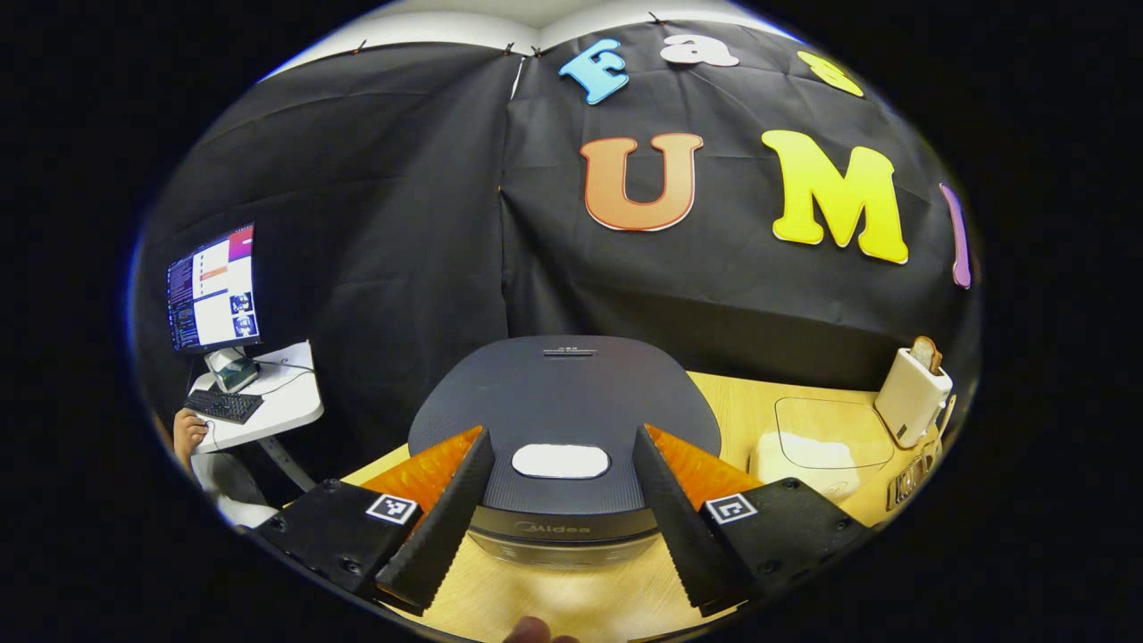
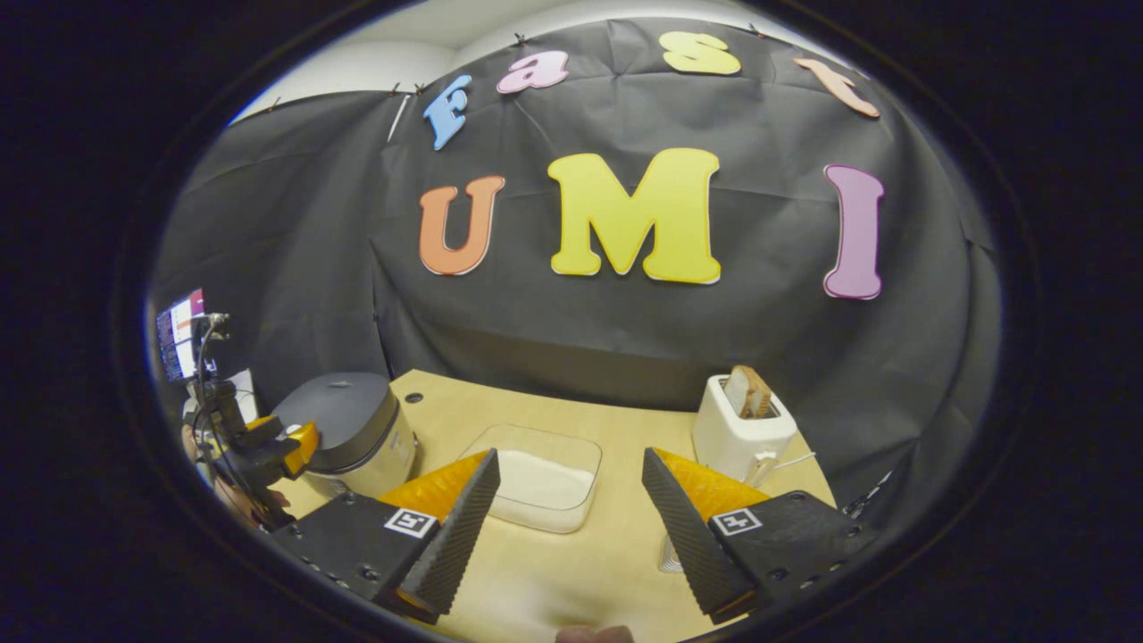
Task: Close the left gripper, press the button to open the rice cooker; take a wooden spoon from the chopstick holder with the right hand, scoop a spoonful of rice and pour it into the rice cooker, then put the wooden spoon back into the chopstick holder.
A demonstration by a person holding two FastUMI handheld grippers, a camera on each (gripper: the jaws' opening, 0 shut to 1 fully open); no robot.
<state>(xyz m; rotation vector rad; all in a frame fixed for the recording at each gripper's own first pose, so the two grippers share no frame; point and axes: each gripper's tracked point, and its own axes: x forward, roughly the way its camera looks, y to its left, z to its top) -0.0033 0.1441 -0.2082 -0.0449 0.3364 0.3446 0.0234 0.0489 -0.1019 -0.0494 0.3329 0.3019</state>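
Left gripper, jaws spread wide, is hovering before the closed rice cooker; closing up, then pressing its button, is coming next.

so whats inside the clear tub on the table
White rice lies across the bottom of the clear tub, well below its rim. The right tool's fingers hide the tub's near corners, so what lies there cannot be seen.

Left gripper view close before rice cooker; right gripper view farther, sharing cooker, toaster.
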